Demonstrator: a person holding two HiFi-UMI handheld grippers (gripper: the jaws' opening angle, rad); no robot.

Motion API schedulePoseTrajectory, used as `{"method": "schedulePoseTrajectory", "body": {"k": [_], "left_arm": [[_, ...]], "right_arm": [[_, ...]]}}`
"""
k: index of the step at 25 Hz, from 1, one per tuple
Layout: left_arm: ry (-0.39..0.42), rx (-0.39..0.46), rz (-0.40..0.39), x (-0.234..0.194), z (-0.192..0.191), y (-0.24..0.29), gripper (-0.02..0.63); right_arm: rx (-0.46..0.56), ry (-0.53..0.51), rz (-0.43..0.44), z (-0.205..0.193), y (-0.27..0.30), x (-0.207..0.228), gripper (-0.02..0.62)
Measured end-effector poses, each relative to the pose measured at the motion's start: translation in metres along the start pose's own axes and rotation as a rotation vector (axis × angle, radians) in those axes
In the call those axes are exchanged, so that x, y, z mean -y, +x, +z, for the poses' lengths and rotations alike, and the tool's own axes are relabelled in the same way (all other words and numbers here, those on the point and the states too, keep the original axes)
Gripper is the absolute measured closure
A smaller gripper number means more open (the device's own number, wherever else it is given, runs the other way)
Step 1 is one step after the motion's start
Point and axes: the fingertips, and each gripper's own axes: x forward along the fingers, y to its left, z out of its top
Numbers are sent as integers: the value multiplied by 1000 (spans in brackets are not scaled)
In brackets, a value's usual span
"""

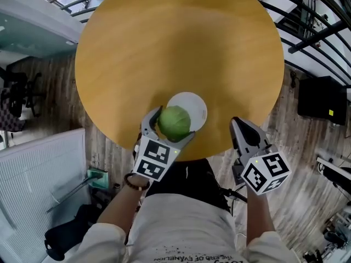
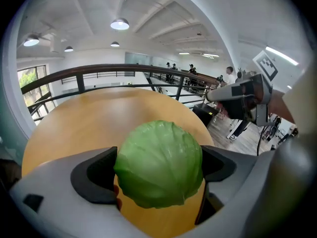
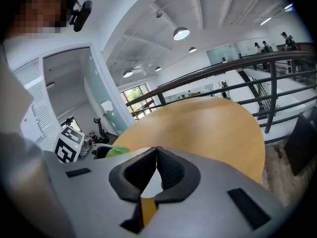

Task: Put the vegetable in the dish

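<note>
While the left gripper [image 1: 171, 126] pinches the cabbage [image 1: 174, 122] between its two pads, the head view shows that green ball covering the lower-left part of the white dish [image 1: 198, 106], near the bottom edge of the round table [image 1: 164, 48]. The bare part of the dish lies up and to the right of the cabbage in the frame, so the coming move is, in my judgement, a short carry that way and then a release. The cabbage is close to round, with no long axis to line up. How high it hangs above the dish I cannot tell; the left gripper view shows only wood beneath it. The right gripper [image 1: 236, 124] sits well apart at lower right, its jaws pressed together on nothing, so the left is the nearer one.
</note>
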Motion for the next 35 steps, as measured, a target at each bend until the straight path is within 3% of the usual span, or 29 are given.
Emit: {"method": "schedulePoseTrajectory", "body": {"k": [15, 35], "left_arm": [[128, -170, 13, -5, -32, 70, 106], [182, -295, -17, -11, -48, 106, 106]], "right_arm": [[-40, 48, -15, -16, 5, 24, 571], [-61, 96, -19, -25, 15, 38, 571]]}}
